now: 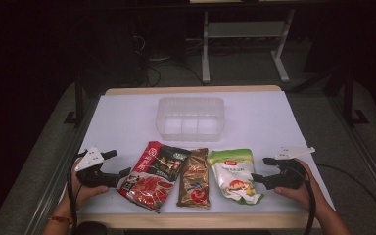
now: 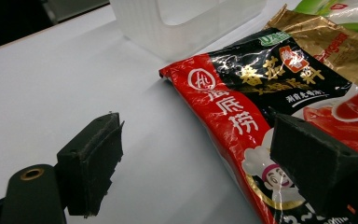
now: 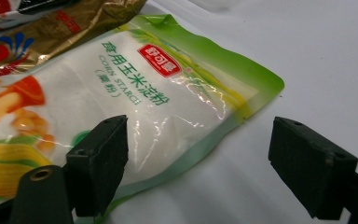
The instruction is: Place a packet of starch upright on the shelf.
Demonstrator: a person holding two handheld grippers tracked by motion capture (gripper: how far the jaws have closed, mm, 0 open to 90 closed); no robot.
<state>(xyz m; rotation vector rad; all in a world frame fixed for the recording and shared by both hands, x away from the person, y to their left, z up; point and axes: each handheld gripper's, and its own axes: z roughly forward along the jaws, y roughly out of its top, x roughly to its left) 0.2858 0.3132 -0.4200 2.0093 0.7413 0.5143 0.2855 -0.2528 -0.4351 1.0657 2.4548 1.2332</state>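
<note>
1. Black jaws of the left gripper [image 1: 111,165] stand wide apart and empty at the desk's [image 1: 127,112] near-left corner, one jaw over the edge of the red pouch [image 2: 242,116], the other over bare desk.
2. Equally wide and empty, the right gripper [image 1: 261,169] sits by the near-right corner, straddling the edge of the green-and-white starch bag [image 3: 135,102].
3. Both bags lie flat along the near edge, with a gold packet [image 1: 195,178] between them, its sides overlapped by or touching theirs.
4. Judging by its glossy, crinkled film, the red pouch is probably slick and floppy; a grip on the flat sealed border near its top corner should hold better than one on the bulging middle.
5. Powder likely makes the starch bag soft, heavy-ish and prone to sagging; its green sealed margin nearest the right gripper looks the firmest hold.
6. Farther back, mid-desk, a clear plastic bin [image 1: 191,116] stands open.
</note>
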